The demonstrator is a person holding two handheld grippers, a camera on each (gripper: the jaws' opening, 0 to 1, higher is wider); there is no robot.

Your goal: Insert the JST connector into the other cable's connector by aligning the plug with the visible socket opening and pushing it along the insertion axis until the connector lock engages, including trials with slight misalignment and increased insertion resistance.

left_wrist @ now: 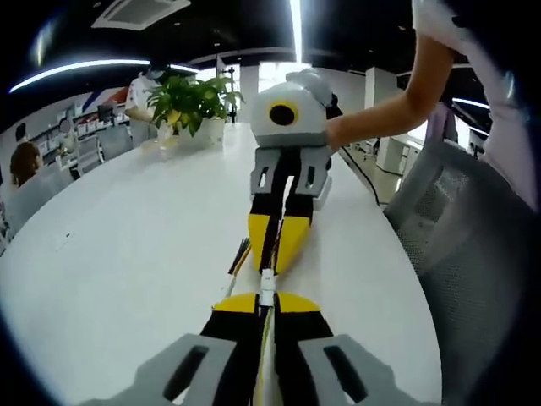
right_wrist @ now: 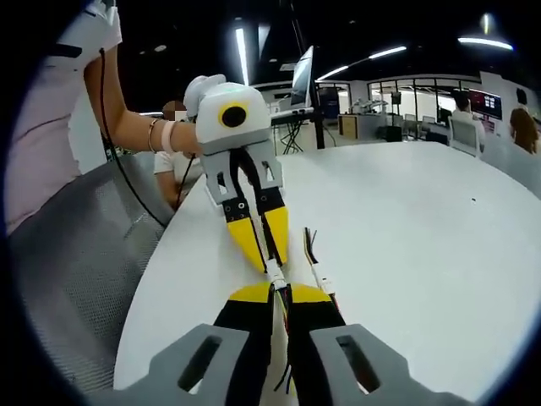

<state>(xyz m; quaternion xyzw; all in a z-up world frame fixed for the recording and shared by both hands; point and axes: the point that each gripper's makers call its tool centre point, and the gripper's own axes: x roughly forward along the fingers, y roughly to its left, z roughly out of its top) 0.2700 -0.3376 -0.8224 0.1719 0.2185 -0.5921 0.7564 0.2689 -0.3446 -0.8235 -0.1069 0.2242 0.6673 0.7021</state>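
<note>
Fingers: left gripper point(left_wrist: 265, 311) pinches connector point(left_wrist: 267, 286) | right gripper point(right_wrist: 282, 298) pinches cable point(right_wrist: 286, 326) | table point(right_wrist: 406, 245)

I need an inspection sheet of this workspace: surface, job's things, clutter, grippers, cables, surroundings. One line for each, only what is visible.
Surface: white table, mostly bare.
Job's things: white connector bridges the two grippers' tips; whether the lock has engaged cannot be told.
Clutter: spare cable lying on the table beside the grippers.
Grippers: left gripper and right gripper face each other tip to tip, each shut on its cable end.
Cables: thin wires run back between the right gripper's jaws.
Surroundings: potted plant at the table's far end; mesh chair; open office with seated people.
</note>
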